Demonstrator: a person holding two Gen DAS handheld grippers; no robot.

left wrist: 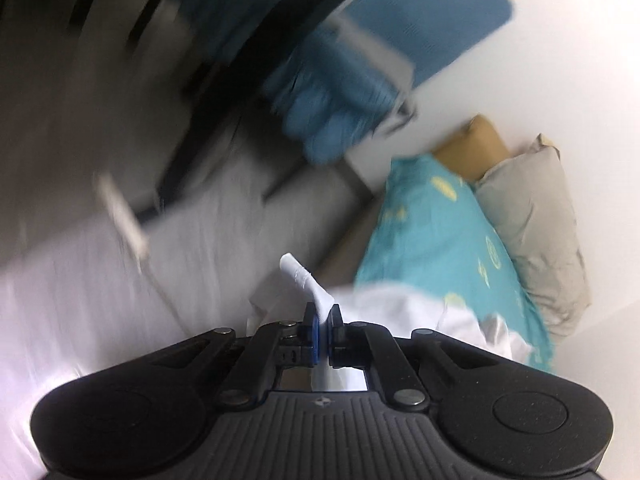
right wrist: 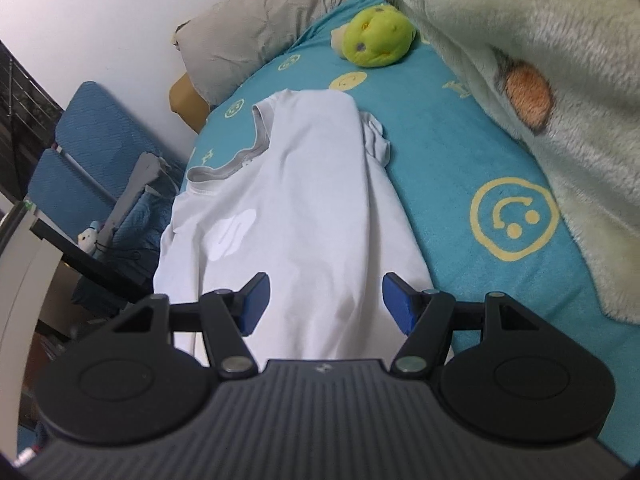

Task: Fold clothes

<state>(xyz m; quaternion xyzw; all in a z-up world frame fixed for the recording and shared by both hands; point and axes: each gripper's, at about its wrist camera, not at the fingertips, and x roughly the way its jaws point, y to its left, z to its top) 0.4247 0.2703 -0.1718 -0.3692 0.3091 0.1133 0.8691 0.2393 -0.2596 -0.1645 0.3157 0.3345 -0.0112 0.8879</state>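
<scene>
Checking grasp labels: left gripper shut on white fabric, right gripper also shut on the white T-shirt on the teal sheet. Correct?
Not quite. The right gripper is open: in the right wrist view its blue pads stand apart above the white T-shirt, not pinching it. The rest holds: the left gripper is shut on white fabric in the left wrist view, and the shirt lies on the teal sheet.

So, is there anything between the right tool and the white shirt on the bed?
Nothing visible. The right tool stands open right over the white shirt, with only cloth between its fingers. The green toy lies farther up the bed.
</scene>
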